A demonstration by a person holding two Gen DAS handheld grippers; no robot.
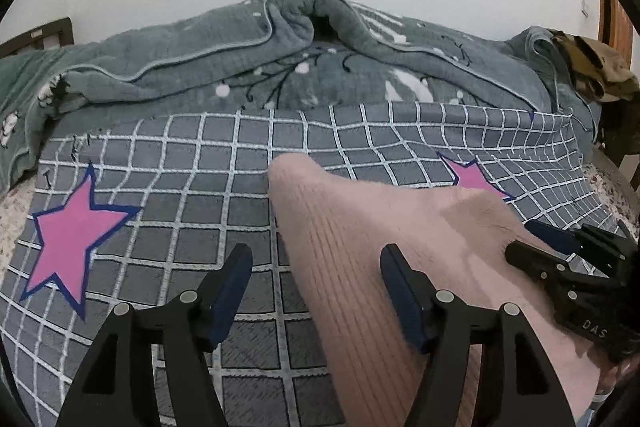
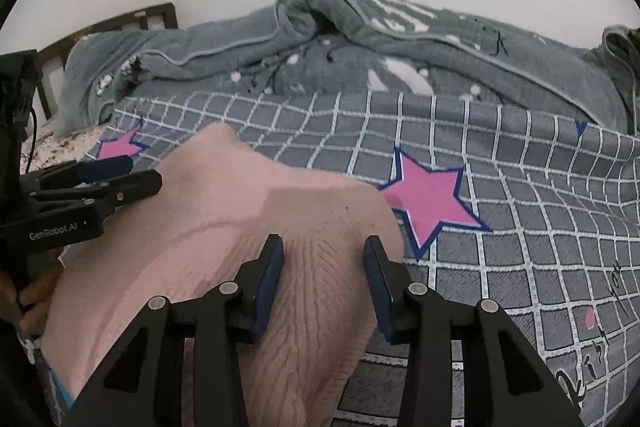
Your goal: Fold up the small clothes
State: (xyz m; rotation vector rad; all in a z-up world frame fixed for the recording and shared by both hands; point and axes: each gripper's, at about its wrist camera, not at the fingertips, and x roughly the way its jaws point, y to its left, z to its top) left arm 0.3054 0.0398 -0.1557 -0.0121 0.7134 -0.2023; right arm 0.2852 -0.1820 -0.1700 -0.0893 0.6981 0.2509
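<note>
We see a pink ribbed garment lying on the bed's grid-and-star sheet, one layer already overlapping another — folding looks partly done. Our left tool stands open over its edge; our right tool straddles bunched fabric, grip unclear.

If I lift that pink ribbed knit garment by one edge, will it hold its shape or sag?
Probably sag: the pink ribbed knit garment drapes in soft wrinkles between the right gripper fingers. It looks thin, so likely light. The ribbing should grip the pads, though it may drag on the grey checked bedsheet.
</note>
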